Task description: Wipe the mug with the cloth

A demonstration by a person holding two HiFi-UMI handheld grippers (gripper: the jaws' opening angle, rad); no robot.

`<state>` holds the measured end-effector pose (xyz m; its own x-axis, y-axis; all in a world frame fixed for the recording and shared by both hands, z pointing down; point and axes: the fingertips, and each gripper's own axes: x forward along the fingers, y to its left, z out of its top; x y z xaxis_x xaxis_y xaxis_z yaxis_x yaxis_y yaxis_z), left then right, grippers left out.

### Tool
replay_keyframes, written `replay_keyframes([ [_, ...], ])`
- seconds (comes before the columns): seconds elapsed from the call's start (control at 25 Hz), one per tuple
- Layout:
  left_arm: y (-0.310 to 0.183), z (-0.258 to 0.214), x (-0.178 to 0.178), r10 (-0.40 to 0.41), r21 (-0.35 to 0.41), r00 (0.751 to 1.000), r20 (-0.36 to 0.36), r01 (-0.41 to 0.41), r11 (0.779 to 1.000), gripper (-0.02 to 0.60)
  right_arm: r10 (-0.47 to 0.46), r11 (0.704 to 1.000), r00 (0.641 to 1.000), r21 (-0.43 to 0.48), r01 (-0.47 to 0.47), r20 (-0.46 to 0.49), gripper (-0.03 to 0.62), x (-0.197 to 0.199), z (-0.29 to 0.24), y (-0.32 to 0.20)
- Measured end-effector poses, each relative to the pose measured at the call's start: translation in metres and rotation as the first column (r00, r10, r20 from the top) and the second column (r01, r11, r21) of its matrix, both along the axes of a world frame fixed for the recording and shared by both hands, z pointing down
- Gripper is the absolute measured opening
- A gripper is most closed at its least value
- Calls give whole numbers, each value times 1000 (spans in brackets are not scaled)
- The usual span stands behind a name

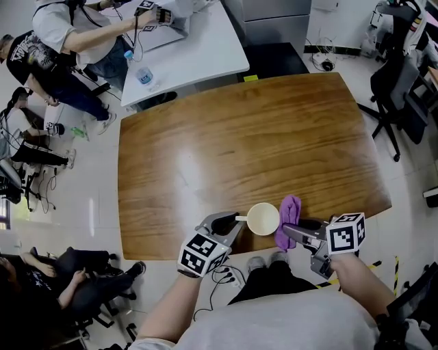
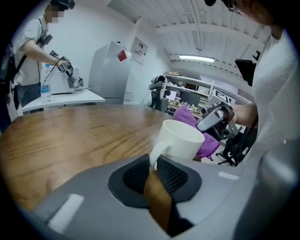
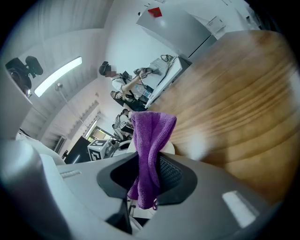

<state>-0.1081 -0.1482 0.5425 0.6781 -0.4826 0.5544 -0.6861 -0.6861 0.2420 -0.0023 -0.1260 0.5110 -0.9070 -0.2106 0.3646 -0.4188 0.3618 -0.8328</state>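
A white mug (image 1: 263,219) hangs just over the front edge of the wooden table (image 1: 239,137). My left gripper (image 1: 236,220) is shut on its handle (image 2: 156,156), which runs between the two pads in the left gripper view, the mug (image 2: 185,140) upright beyond them. A purple cloth (image 1: 289,212) rests against the mug's right side. My right gripper (image 1: 287,230) is shut on it. In the right gripper view the cloth (image 3: 150,140) stands up from between the jaws, and a sliver of the mug (image 3: 169,149) shows behind it. The mug's inside looks empty.
A white table (image 1: 198,48) stands at the back left with a water bottle (image 1: 144,75) on it and a person working there. Other people sit along the left. Black office chairs (image 1: 397,89) stand at the right. A grey cabinet (image 1: 274,20) is behind the wooden table.
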Motion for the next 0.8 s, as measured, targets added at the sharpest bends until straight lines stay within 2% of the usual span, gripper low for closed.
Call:
replay_keyframes([
  [0.08, 1, 0, 1, -7, -1, 1000, 1, 7, 1000, 46, -12, 1000, 999, 7, 12, -34, 107, 1, 10, -2],
  [0.24, 1, 0, 4, -21, -5, 1000, 1, 21, 1000, 46, -60, 997, 984, 34, 67, -167, 107, 5, 42, -7],
  [0.44, 4, 0, 3, -48, -11, 999, -10, 48, 999, 46, -88, 994, 969, 34, 99, -232, 107, 5, 57, -12],
  [0.6, 7, 1, 1, -61, -7, 998, -5, 61, 998, 46, -90, 994, 967, 30, 100, -236, 107, 6, 57, -12],
  [0.8, 9, 2, 1, -99, -15, 995, -17, 99, 995, 51, -18, 997, 979, 73, 33, -202, 107, 16, 29, -9],
])
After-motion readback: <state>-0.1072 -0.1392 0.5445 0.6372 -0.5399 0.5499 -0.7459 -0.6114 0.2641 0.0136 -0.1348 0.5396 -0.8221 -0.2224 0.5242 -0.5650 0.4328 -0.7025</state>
